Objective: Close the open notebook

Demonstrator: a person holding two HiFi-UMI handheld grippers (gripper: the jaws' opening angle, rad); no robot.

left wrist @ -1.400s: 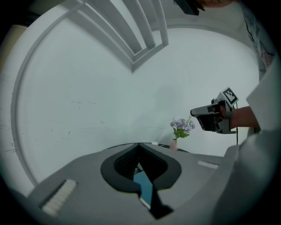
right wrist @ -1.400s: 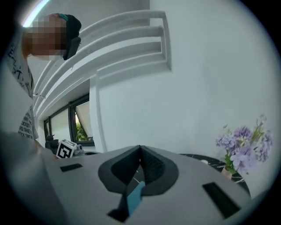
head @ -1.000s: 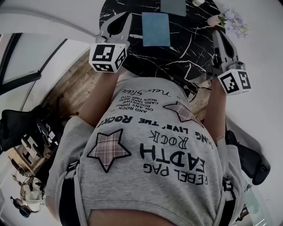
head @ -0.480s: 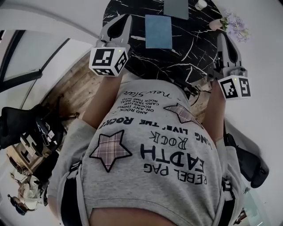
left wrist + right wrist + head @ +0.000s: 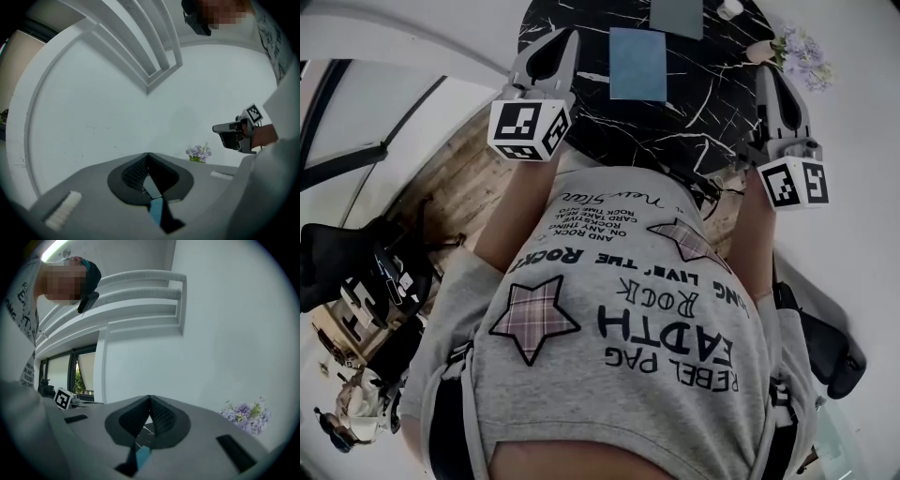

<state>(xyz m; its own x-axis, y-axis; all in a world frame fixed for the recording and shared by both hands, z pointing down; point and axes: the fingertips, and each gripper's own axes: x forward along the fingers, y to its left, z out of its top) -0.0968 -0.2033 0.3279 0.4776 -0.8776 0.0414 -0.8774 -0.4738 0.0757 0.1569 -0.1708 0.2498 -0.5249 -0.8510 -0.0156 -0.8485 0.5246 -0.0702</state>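
Step in hand: judging by the poses, this is either the approach or the step back. Both claws are held level above the near edge of the round black marble-veined tabletop, and neither touches anything.
Left claw: the left claw has its tips pressed together and holds nothing.
Right claw: the right claw is likewise fully closed and holds nothing.
Doing it well: check first whether a cover is really raised. If so, slide one closed tip under its free edge and swing the cover over the spine. Rest the other claw on the opposite side so the book does not skate on the smooth stone.
Notebook's look: the blue rectangular notebook shows one plain, flat blue face. No pale pages or centre fold are visible, so it appears shut from here.
Notebook's place: it lies flat on the tabletop, beyond and between the two claws, apart from both.
Nearby: a grey-blue flat rectangle lies just past it; whether it belongs to the notebook I cannot tell. A lilac flower bunch stands to the right.
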